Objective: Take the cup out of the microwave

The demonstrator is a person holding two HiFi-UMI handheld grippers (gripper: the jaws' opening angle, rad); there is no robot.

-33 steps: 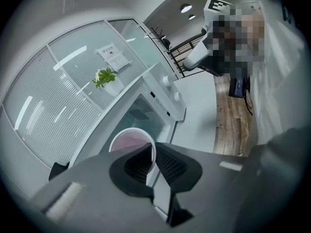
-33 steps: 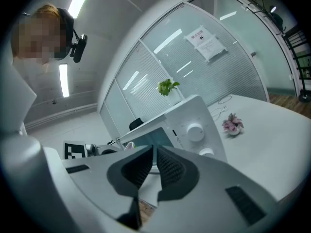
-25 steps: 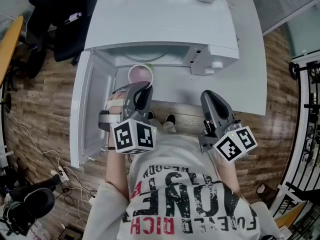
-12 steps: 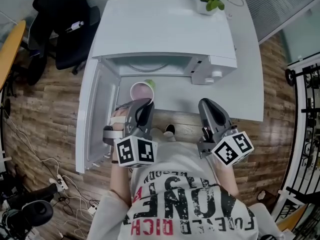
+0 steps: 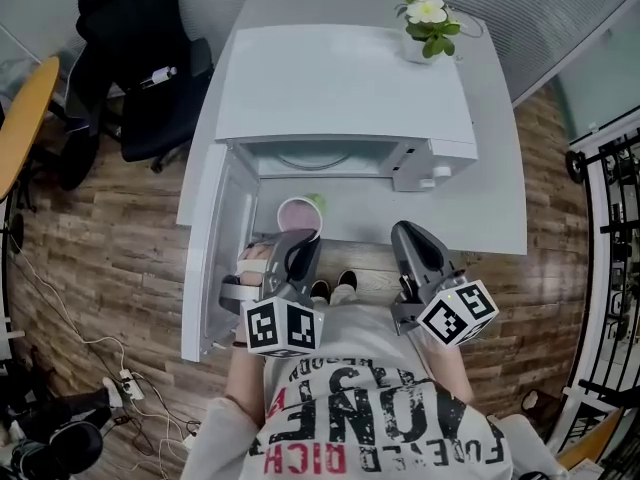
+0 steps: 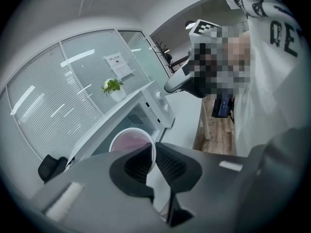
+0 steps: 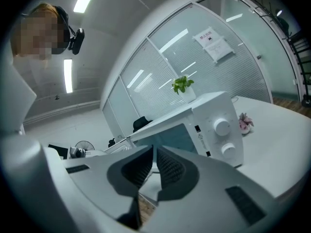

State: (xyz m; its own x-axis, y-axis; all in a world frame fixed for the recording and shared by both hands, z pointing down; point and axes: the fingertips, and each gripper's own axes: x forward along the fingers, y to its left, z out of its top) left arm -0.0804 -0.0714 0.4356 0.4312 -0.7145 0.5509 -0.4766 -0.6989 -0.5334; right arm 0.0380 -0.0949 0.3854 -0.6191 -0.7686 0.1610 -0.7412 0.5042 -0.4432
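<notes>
Cup point(image 5: 298, 214) is hanging out of the microwave point(image 5: 340, 88), just in front of the open cavity, over the table point(image 5: 490, 208).
Left gripper point(image 6: 151, 159) is pinching its near rim, one pad inside and one outside; right gripper point(image 7: 153, 166) is idling, jaws nearly together, empty. Cup is looking white, pink inside, green patch at the far side, upright. Removal is looking done; set-down is probably remaining.

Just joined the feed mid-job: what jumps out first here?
The pink-lined cup is pinched by its rim in the left gripper, just in front of the microwave, whose door stands open to the left. The right gripper hangs empty beside it, and a potted plant sits behind the microwave.
</notes>
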